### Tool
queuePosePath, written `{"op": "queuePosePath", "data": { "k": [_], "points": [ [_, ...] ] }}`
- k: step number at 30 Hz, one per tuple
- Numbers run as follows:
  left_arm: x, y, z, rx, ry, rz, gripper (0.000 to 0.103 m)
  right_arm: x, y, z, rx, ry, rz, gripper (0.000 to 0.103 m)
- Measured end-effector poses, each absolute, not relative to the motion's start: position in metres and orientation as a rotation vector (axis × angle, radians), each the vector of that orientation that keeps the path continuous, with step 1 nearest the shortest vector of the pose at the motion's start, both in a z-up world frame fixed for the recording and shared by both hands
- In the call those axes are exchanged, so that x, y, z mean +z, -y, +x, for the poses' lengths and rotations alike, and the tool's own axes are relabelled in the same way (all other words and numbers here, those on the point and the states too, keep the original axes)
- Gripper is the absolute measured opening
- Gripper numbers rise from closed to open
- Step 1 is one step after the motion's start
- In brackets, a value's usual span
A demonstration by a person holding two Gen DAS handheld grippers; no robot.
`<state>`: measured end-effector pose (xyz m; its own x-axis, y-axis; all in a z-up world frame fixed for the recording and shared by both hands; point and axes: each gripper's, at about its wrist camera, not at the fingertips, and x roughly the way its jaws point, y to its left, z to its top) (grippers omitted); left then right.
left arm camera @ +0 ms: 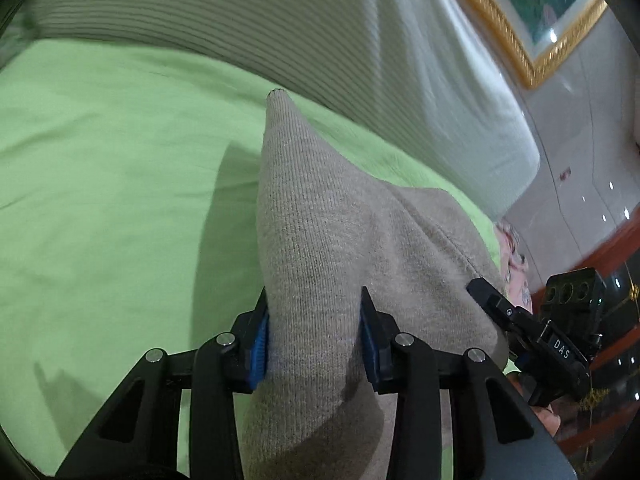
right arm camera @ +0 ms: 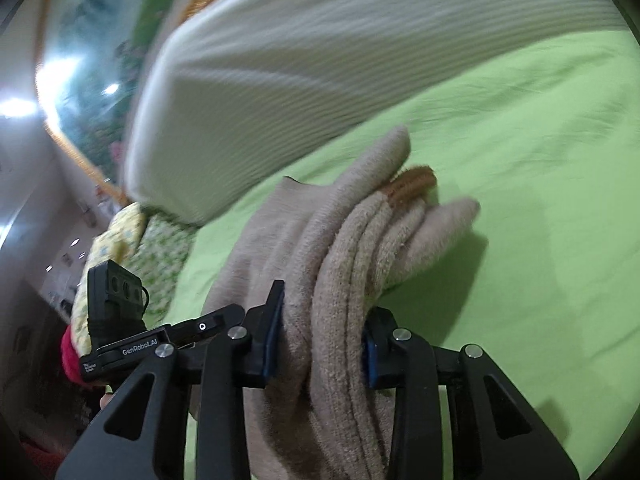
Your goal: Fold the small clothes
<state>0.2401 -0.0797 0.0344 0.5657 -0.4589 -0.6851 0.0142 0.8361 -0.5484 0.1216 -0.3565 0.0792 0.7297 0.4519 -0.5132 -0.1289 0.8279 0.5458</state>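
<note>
A beige knitted garment (left arm camera: 320, 220) hangs lifted over the green bed sheet (left arm camera: 100, 160), held at two places. My left gripper (left arm camera: 316, 316) is shut on one thick fold, blue pads pressing both sides, and a corner stands up beyond it. At the right, a black finger (left arm camera: 486, 294) of the right gripper lies against the same cloth. In the right wrist view my right gripper (right arm camera: 324, 320) is shut on several bunched layers of the garment (right arm camera: 344, 240). A brown-orange cuff (right arm camera: 412, 184) pokes out at the far end. The left tool's camera block (right arm camera: 120, 288) shows at the left.
A big white ribbed pillow (left arm camera: 280, 20) (right arm camera: 280, 80) lies across the far side of the bed. A gold-framed picture (left arm camera: 540, 12) hangs on the wall behind. Yellow-green patterned bedding (right arm camera: 152, 248) sits at the bed's edge. Green sheet (right arm camera: 520, 160) stretches bare to the right.
</note>
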Motion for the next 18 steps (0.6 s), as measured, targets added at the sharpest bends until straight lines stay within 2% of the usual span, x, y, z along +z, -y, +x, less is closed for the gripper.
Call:
{"op": "queuePosePath", "data": {
  "k": [9, 18],
  "points": [
    [0.051, -0.003, 0.161, -0.176, -0.881, -0.535, 0.038, 0.071, 0.257, 0.11, 0.49, -0.683, 0.462, 0.034],
    [0.019, -0.043, 0.13, -0.136, -0.922, -0.56, 0.038, 0.04, 0.221, 0.111, 0.503, -0.747, 0.426, 0.034]
  ]
}}
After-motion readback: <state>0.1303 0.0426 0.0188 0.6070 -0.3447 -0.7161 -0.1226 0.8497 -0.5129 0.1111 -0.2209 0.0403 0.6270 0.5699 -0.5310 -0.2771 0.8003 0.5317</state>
